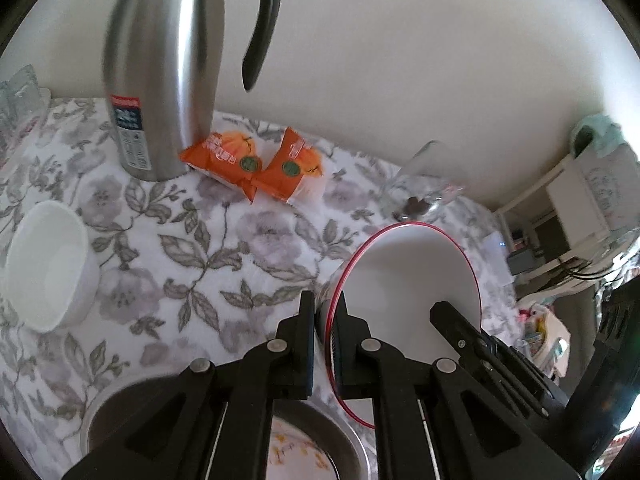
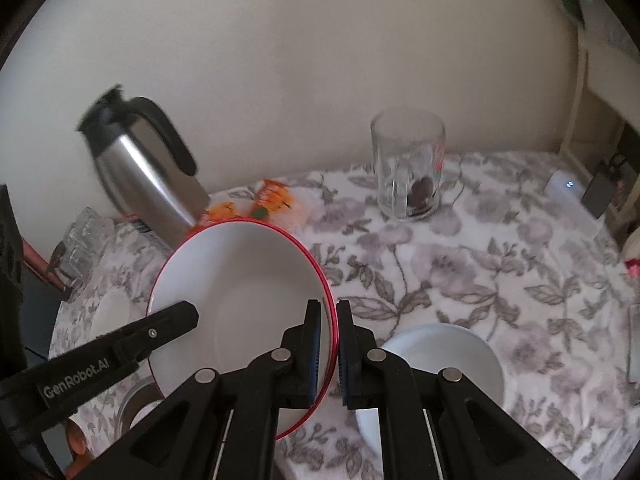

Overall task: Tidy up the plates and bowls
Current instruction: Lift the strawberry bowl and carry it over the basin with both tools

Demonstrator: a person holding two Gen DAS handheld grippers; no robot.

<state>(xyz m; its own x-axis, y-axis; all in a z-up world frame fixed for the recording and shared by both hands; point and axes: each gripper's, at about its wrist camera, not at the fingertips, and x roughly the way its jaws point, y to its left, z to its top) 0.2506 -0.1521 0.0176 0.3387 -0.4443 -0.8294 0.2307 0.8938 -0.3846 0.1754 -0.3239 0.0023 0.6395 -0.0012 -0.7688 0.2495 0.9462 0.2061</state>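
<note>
A white bowl with a red rim is held tilted above the flowered tablecloth by both grippers. My left gripper is shut on its left rim. My right gripper is shut on its right rim; one of its fingers shows in the left wrist view, and one left finger shows in the right wrist view. A plain white bowl sits at the left. Another white bowl sits below the right gripper. A metal dish with a flowered plate lies under the left gripper.
A steel thermos jug stands at the back. Two orange snack packets lie beside it. A glass tumbler holds dark pieces. Clear glassware stands at the left edge. Shelves stand beyond the table on the right.
</note>
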